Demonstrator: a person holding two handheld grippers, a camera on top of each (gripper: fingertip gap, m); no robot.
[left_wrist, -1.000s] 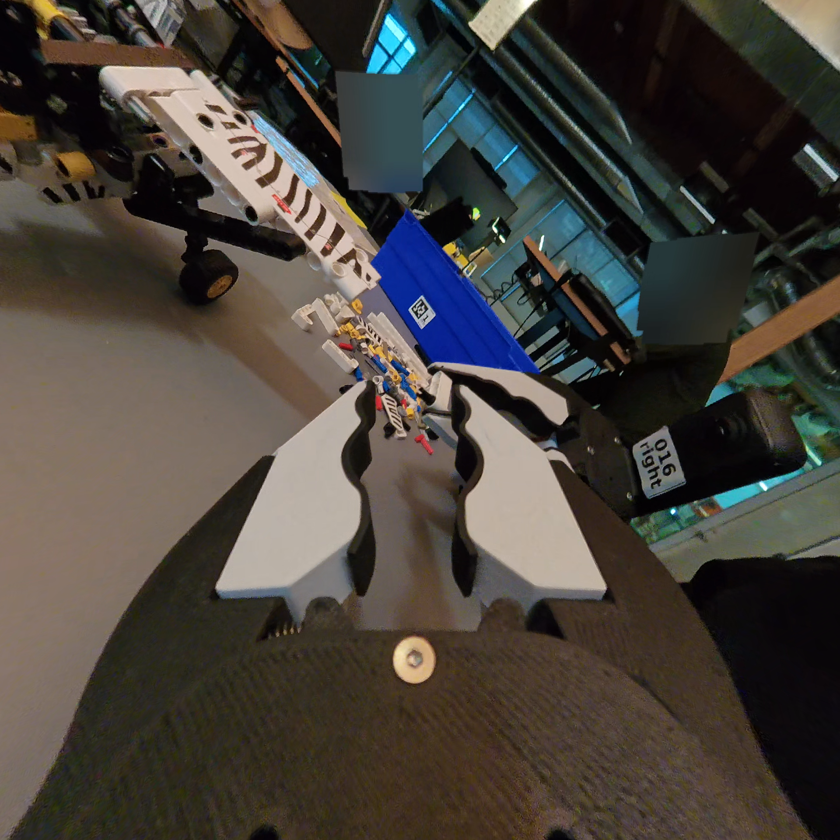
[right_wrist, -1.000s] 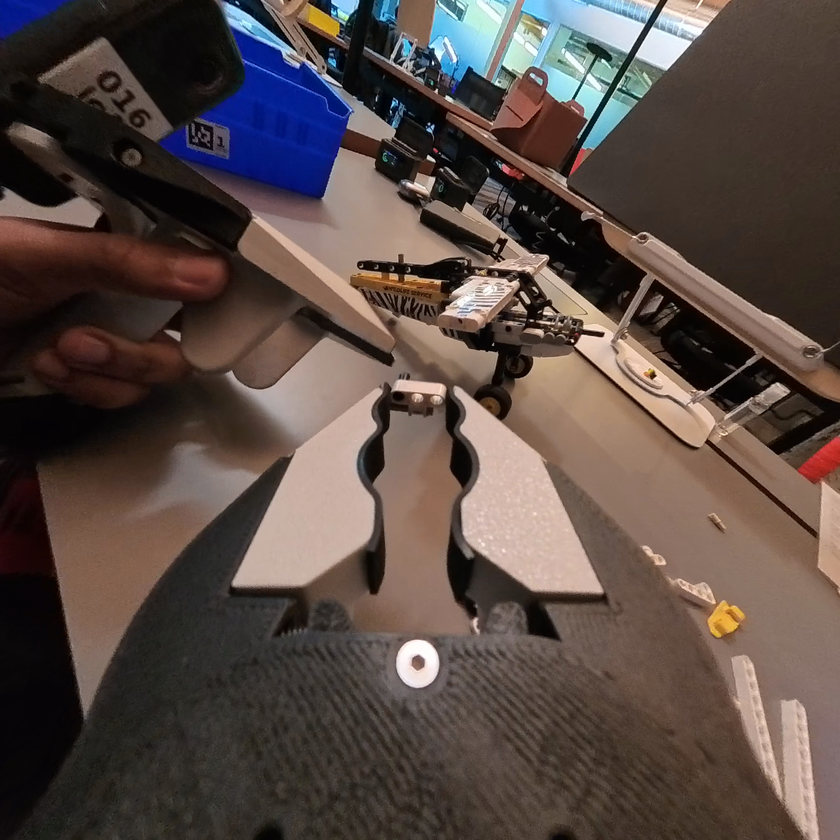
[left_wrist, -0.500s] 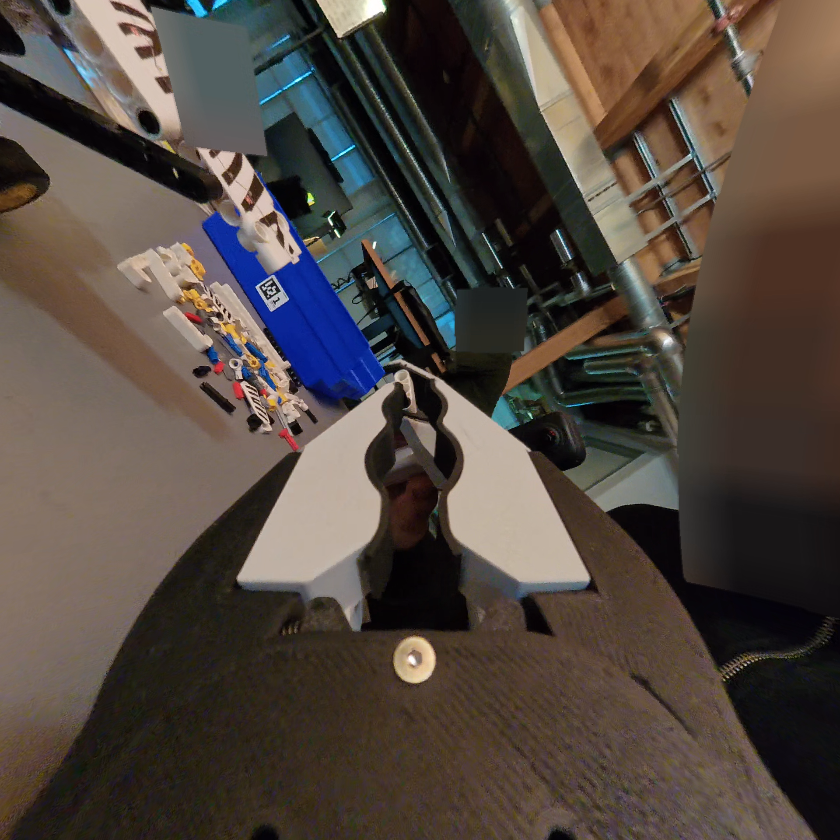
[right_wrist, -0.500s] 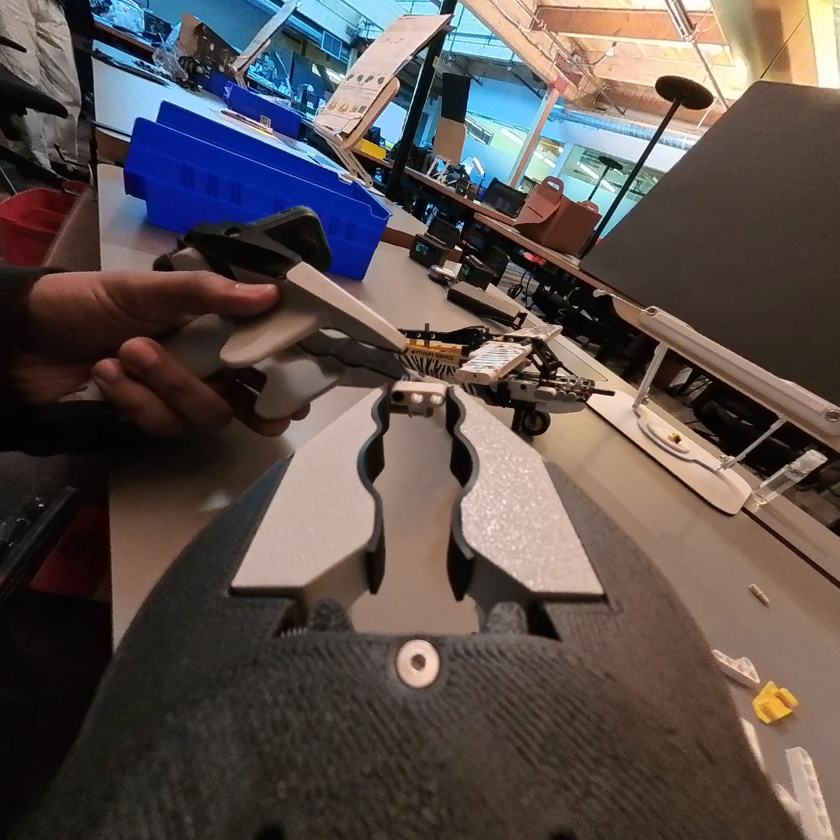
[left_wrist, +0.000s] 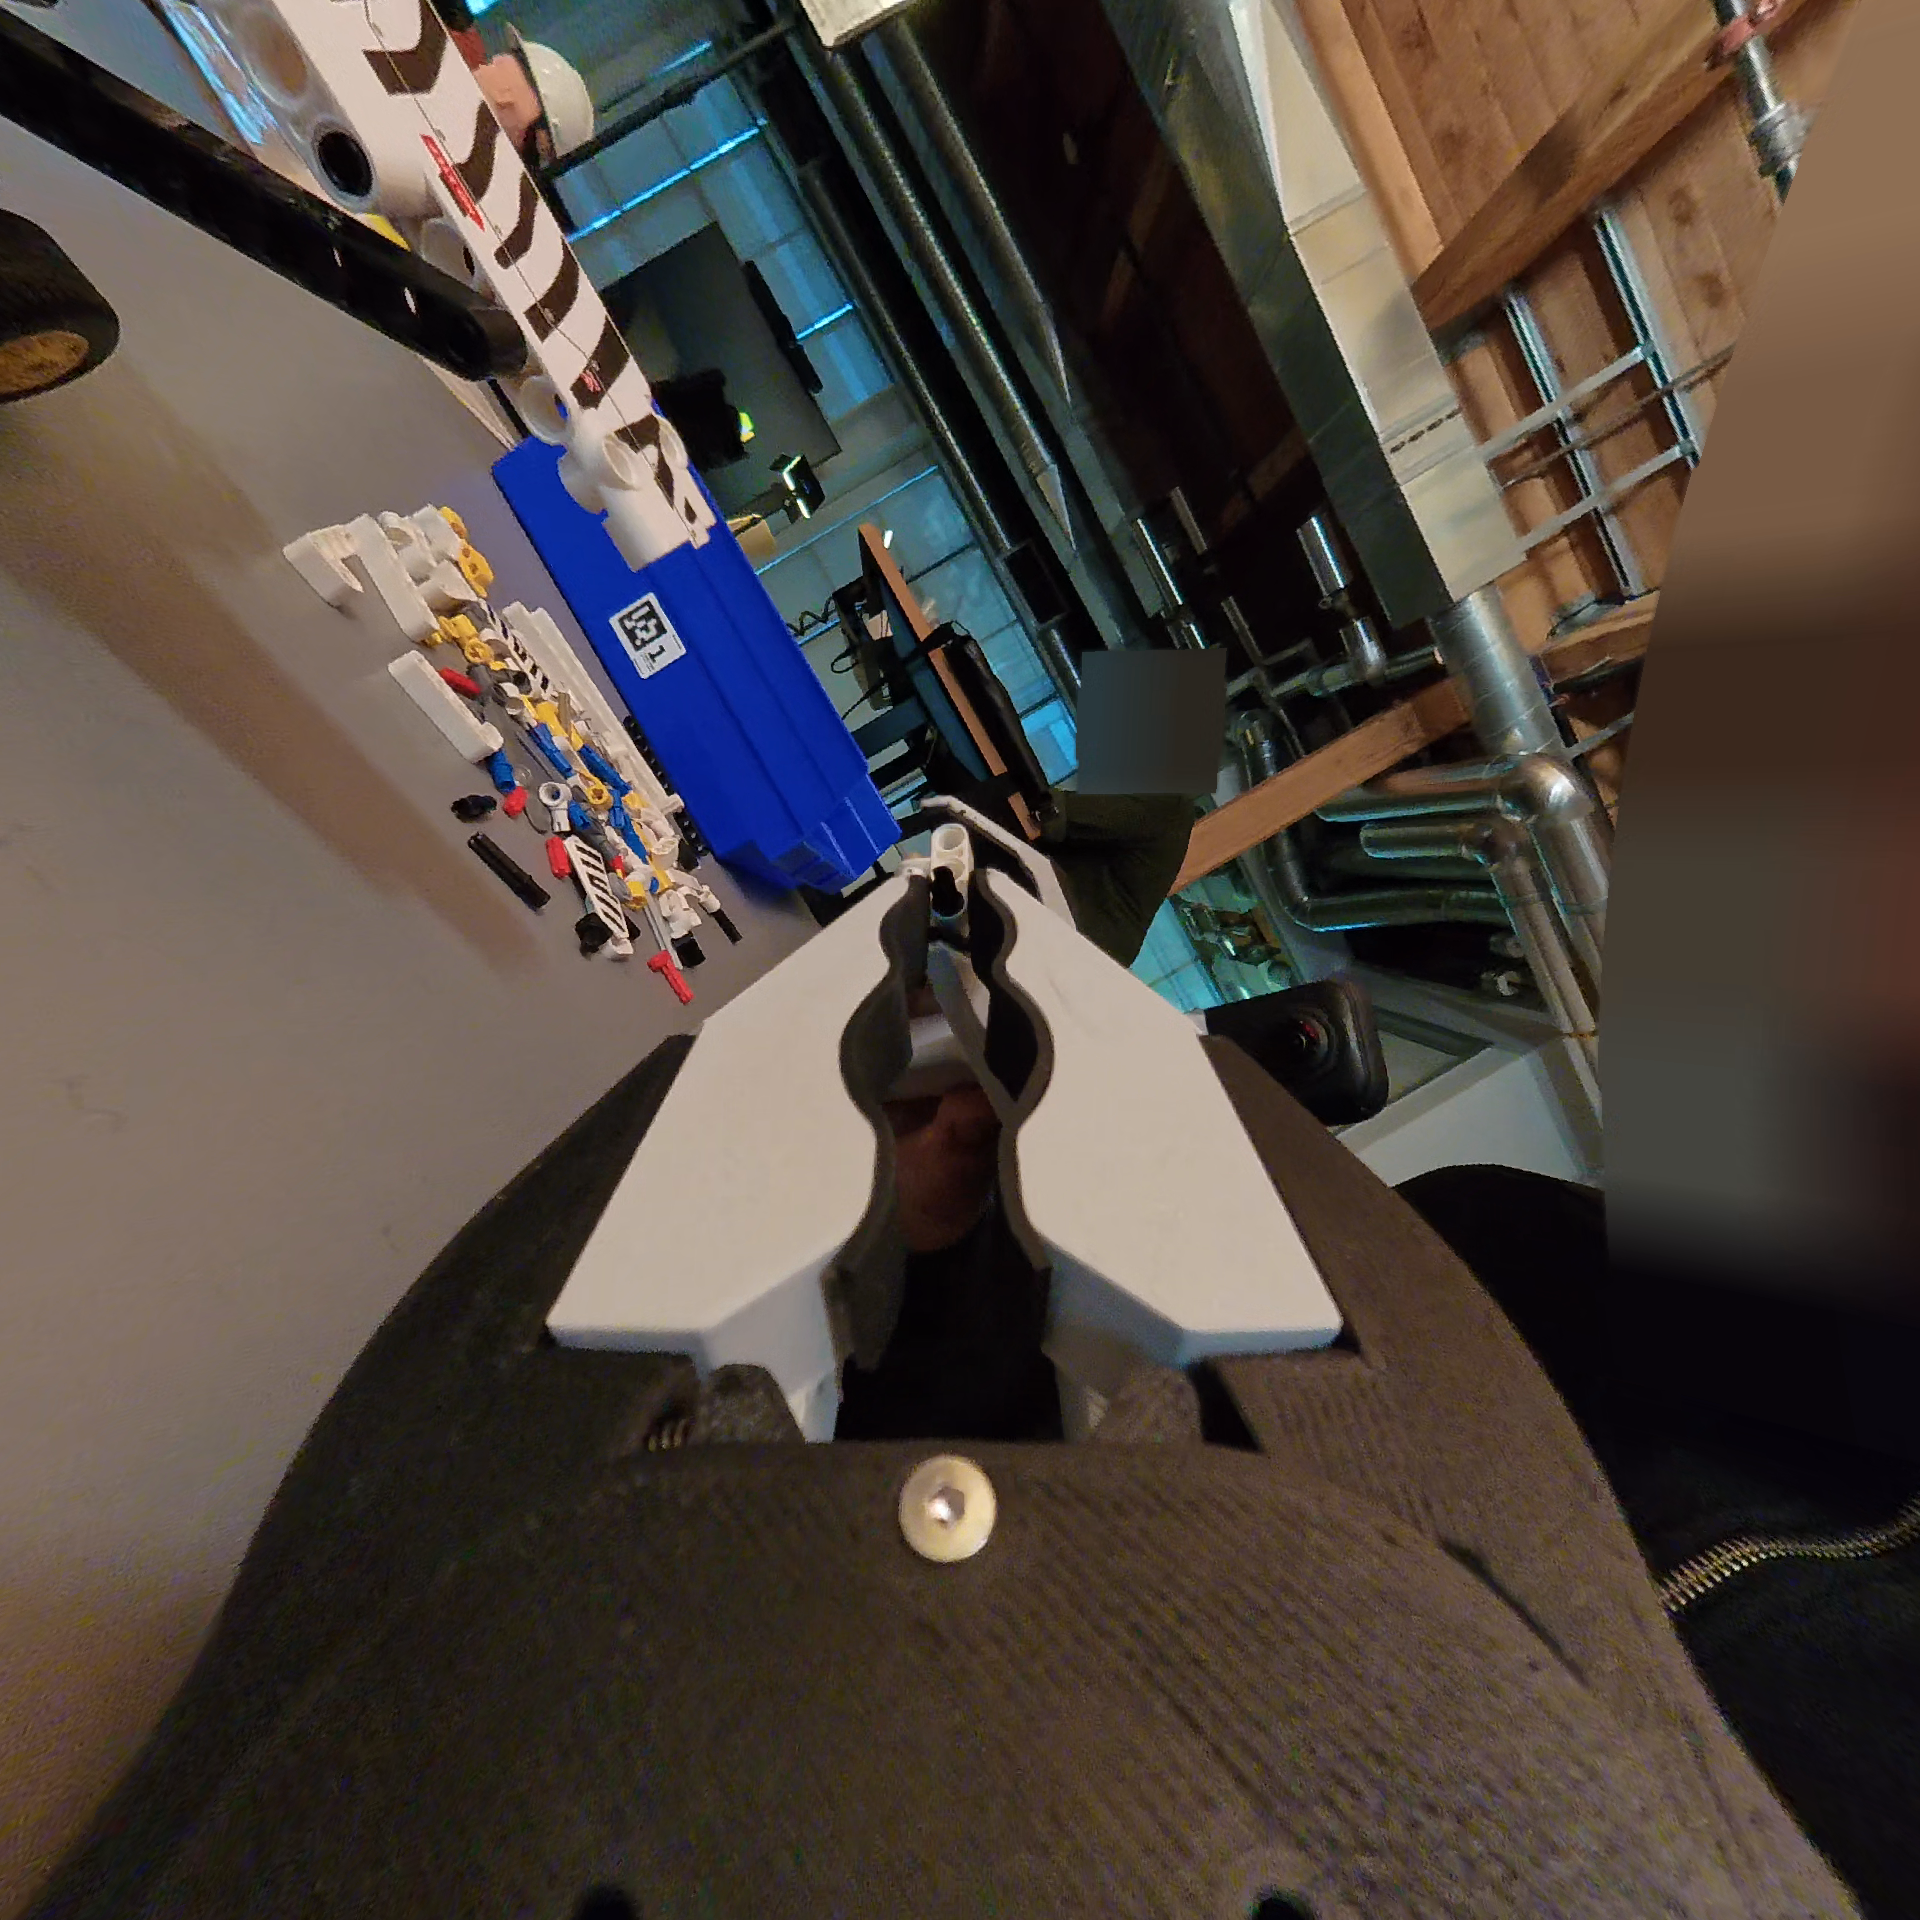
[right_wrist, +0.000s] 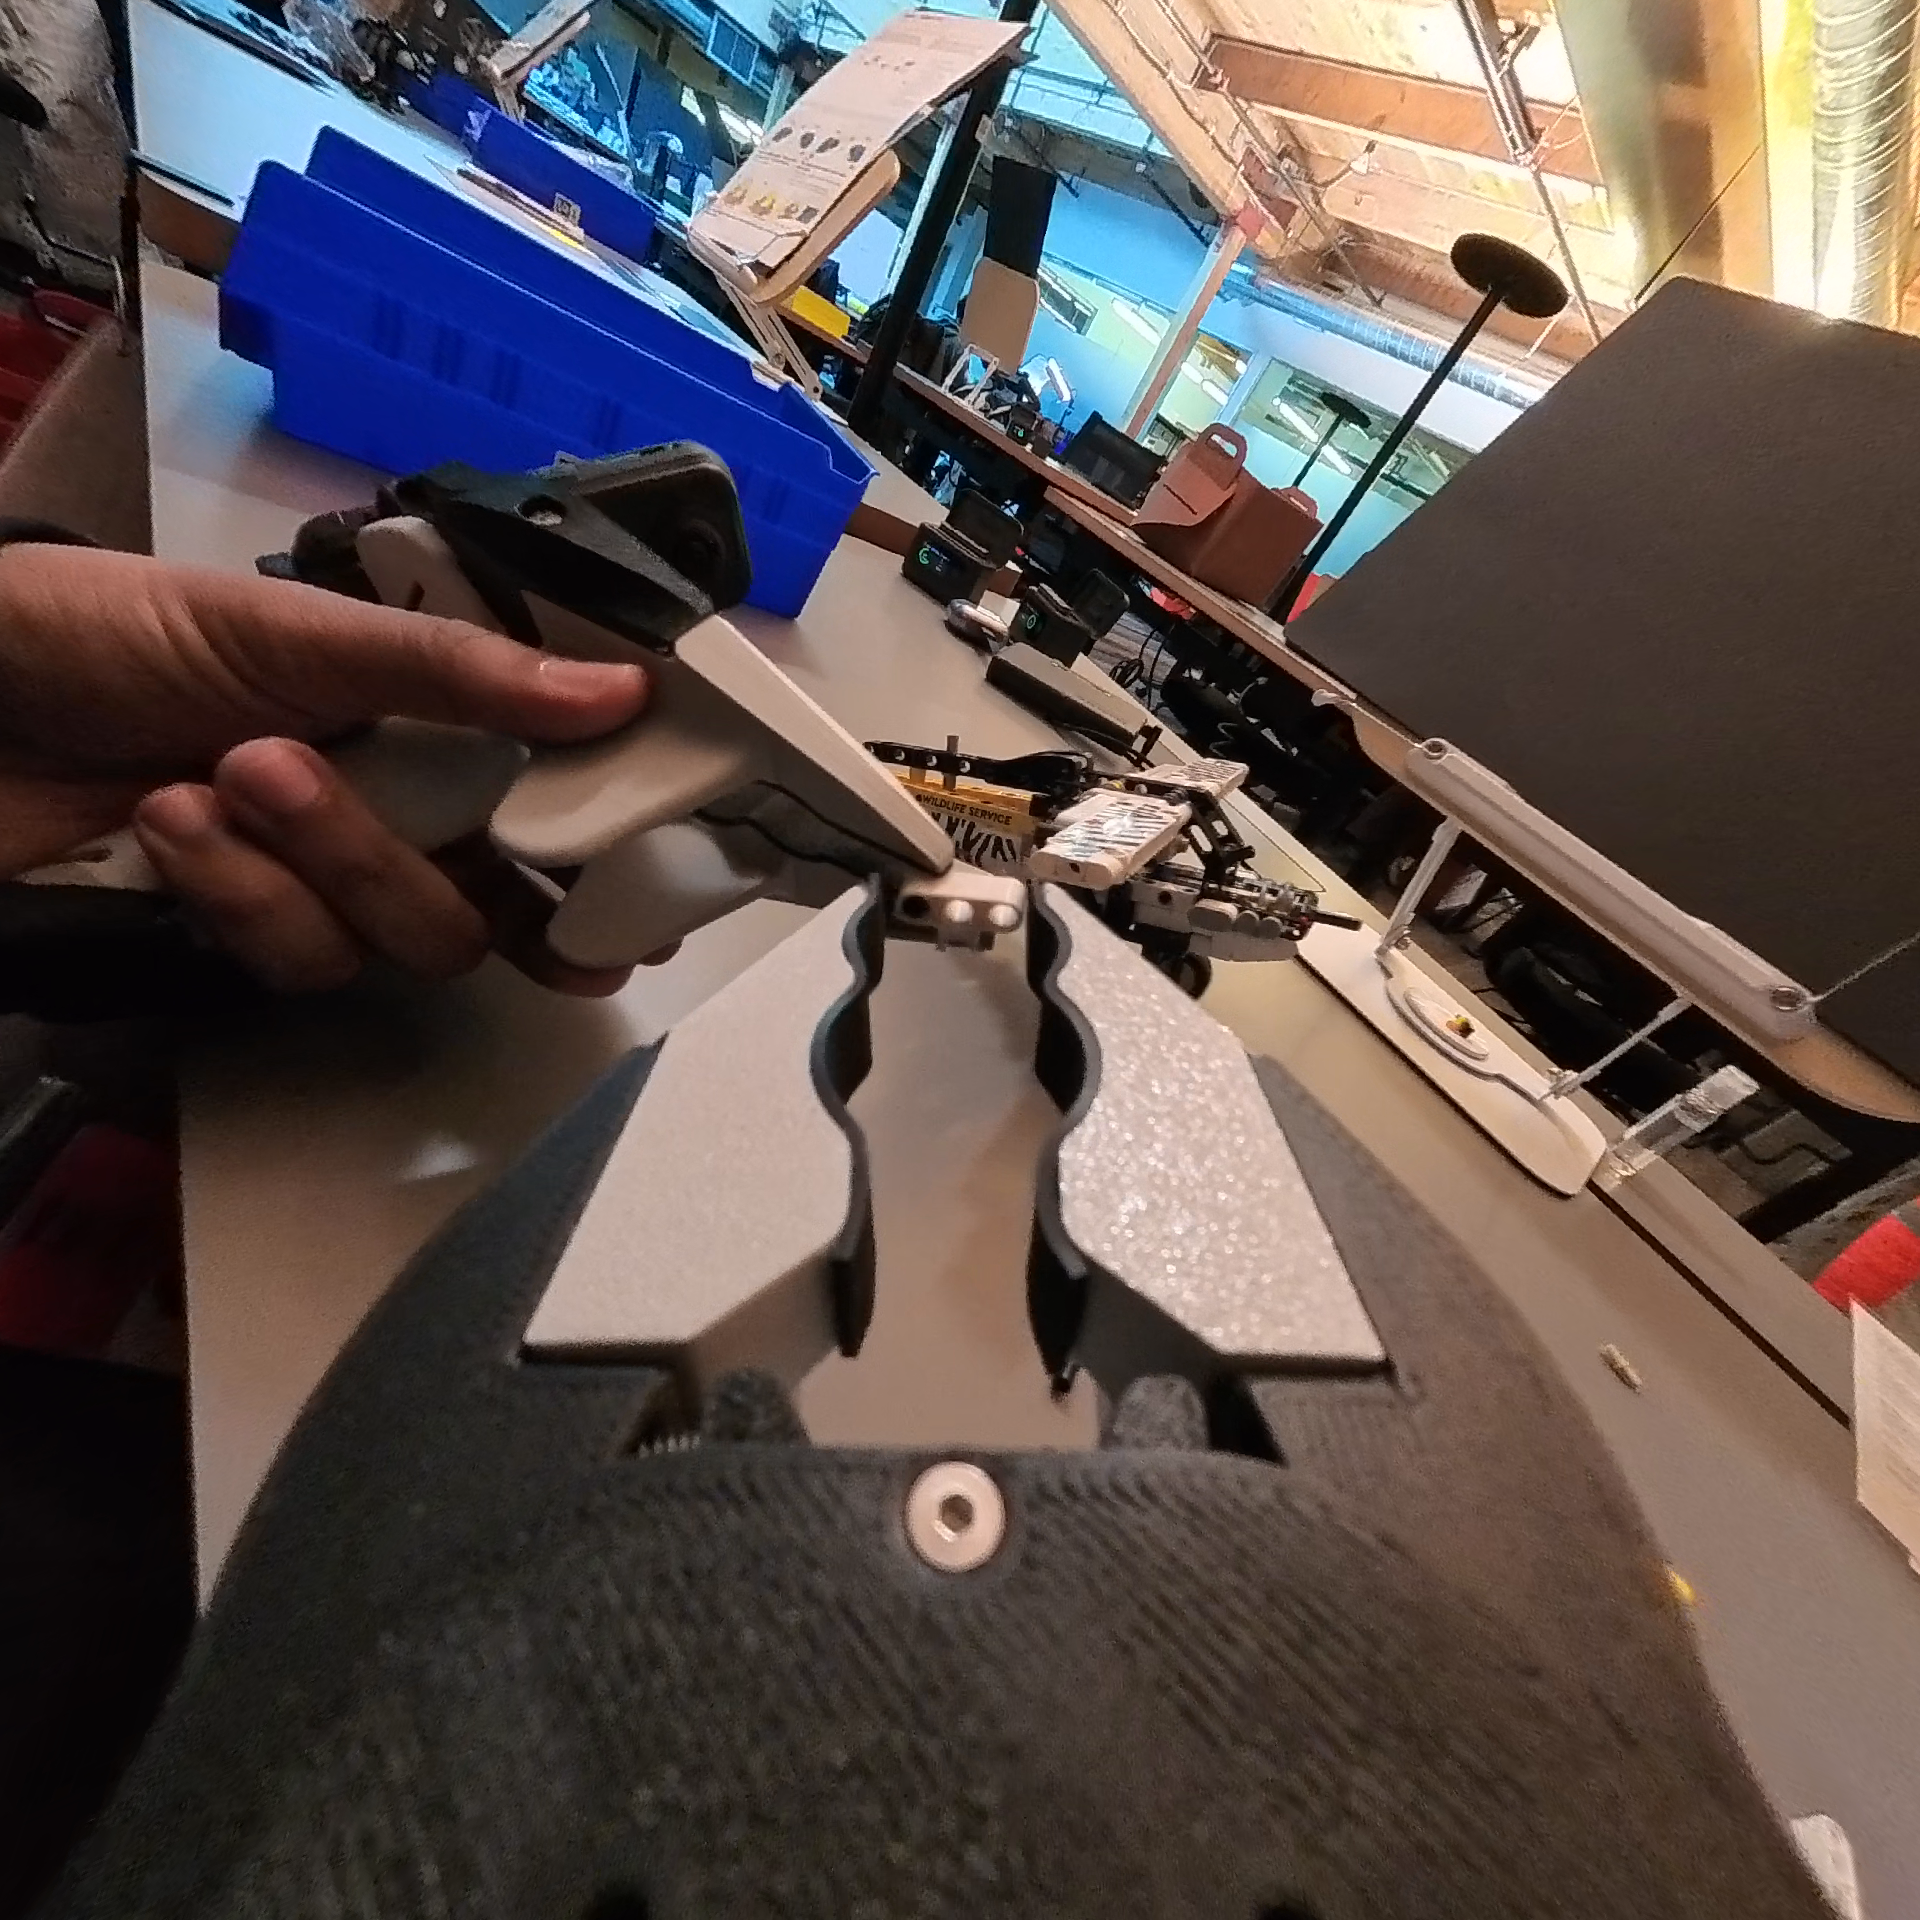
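From where I stand, the hand (right_wrist: 239, 748) at the left grips the handle of the left gripper (left_wrist: 940, 883), whose fingers are drawn nearly together on a small black pin (left_wrist: 943, 891); that pin meets the end of a short white beam with holes (right_wrist: 961, 906). The beam lies crosswise in the right gripper (right_wrist: 954, 914), both pads pressed on its ends, held above the grey tabletop (right_wrist: 436, 1122). It looks like hard, light plastic, stiff and a little slick, so I judge the end-to-end hold sound as long as it stays square; the pin is tiny and best pinched across its shaft, as it is here. Beyond the two grippers stands a toy helicopter (right_wrist: 1132, 842) built of black, yellow and zebra-striped white bricks, resting on small wheels. Farther back to the left sits a blue bin (right_wrist: 499, 374), and in the left wrist view a spread of small loose pieces (left_wrist: 561, 758) in white, yellow, blue, red and black lies beside it on the tabletop. To the right a white stand (right_wrist: 1475, 1081) rests near the tabletop's edge under a large dark panel (right_wrist: 1662, 623).
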